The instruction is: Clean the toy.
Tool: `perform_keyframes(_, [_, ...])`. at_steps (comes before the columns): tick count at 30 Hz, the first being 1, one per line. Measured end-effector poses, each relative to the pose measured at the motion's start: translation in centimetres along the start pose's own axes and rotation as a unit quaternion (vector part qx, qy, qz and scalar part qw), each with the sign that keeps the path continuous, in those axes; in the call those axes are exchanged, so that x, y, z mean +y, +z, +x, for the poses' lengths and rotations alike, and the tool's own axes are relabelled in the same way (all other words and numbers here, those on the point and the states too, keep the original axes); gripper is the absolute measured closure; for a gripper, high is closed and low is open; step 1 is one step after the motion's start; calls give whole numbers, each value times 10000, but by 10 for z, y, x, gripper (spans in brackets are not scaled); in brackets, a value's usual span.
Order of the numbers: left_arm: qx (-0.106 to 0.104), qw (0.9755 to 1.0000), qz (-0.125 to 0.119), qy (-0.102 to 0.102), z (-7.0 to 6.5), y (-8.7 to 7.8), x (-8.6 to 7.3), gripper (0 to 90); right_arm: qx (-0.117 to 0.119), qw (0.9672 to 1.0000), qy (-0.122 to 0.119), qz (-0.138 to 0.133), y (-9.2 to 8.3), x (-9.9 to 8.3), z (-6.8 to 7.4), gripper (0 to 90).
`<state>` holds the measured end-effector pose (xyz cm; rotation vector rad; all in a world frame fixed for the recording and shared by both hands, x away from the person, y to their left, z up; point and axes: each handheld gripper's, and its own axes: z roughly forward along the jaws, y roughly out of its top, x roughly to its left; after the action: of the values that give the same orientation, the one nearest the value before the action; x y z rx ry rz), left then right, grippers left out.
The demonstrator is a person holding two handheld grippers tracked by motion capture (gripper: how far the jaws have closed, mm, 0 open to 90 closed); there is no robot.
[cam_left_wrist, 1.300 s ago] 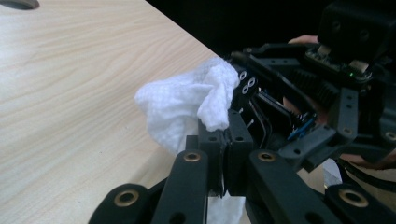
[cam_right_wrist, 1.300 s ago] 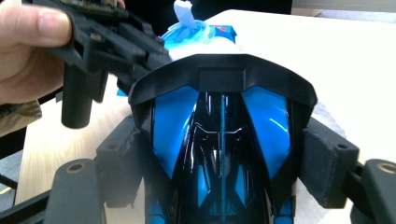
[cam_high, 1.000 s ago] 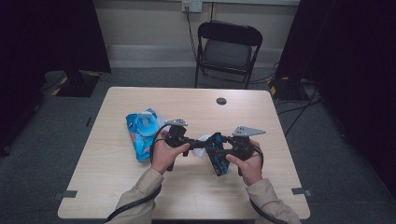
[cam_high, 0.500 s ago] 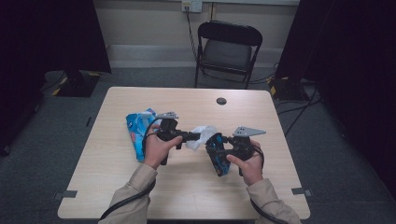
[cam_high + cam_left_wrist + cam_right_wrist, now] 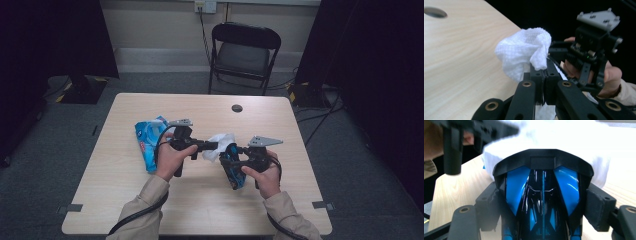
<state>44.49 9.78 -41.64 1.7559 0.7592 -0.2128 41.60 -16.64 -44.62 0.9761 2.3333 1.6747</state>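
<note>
My left gripper [image 5: 214,146] points right and is shut on a crumpled white wipe [image 5: 221,142]. In the left gripper view its jaws [image 5: 545,73] meet on the wipe [image 5: 524,52], which bunches up above them. My right gripper [image 5: 235,159] points left and is shut on a glossy blue and black toy car [image 5: 234,174], held off the table. The right gripper view has the car [image 5: 541,195] clamped at its sides between the pads [image 5: 599,210], with the wipe [image 5: 564,140] lying against the car's far end.
A blue wipes pack [image 5: 146,142] lies on the wooden table [image 5: 125,200] left of the left hand. A dark round hole [image 5: 237,108] sits near the table's far edge. A black folding chair [image 5: 243,50] stands behind the table.
The left hand has shifted slightly towards the far side, and more of the wipe now shows above the car's end. The right hand and the car have stayed put.
</note>
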Motion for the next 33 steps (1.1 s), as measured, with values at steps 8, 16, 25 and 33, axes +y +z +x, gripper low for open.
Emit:
perform_keyframes(8, [-17, 9998, 173, -127, 4, 10, -10, 882, -18, 10000, 5, -32, -3, 1, -1, 256])
perform_keyframes(16, [-3, 9993, 341, -149, 5, 14, -18, 882, -12, 10000, 11, -84, -3, 3, 0, 256])
perform_keyframes(25, [-52, 9988, 437, -203, 5, 22, -28, 882, -33, 10000, 12, -50, -1, 2, 1, 256])
perform_keyframes(33, [-11, 9990, 404, -208, 5, 23, -33, 882, -44, 10000, 21, -29, 0, 2, 0, 256])
